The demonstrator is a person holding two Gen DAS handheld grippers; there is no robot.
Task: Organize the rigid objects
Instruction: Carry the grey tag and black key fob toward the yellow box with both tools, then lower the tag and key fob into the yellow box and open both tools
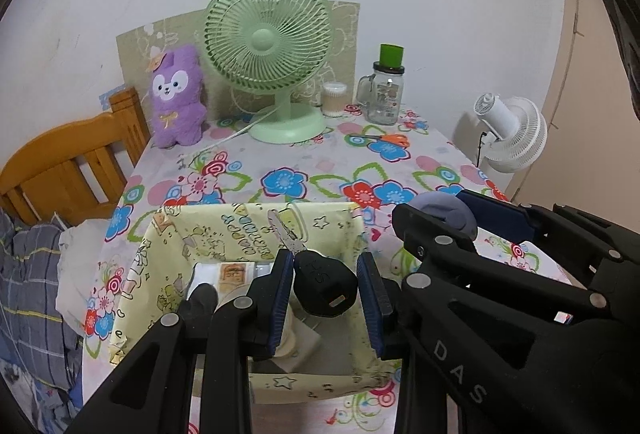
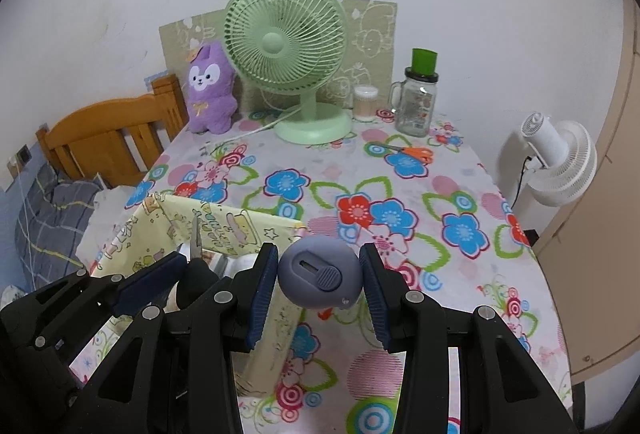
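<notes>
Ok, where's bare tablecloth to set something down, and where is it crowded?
Free: the wide middle strip between the green fan and the yellow box, plus the cloth right of the right gripper. Crowded: the back edge, with plush, jar and scissors.

Left gripper point(image 1: 326, 292): black linkage frame, blue ribbed pads, jaws parted, held low and angled forward; a gap shows on at least one side of what sits between the pads. Right gripper point(image 2: 320, 280): same build, jaws parted, set just right of the left, close alongside, nearly parallel.
</notes>
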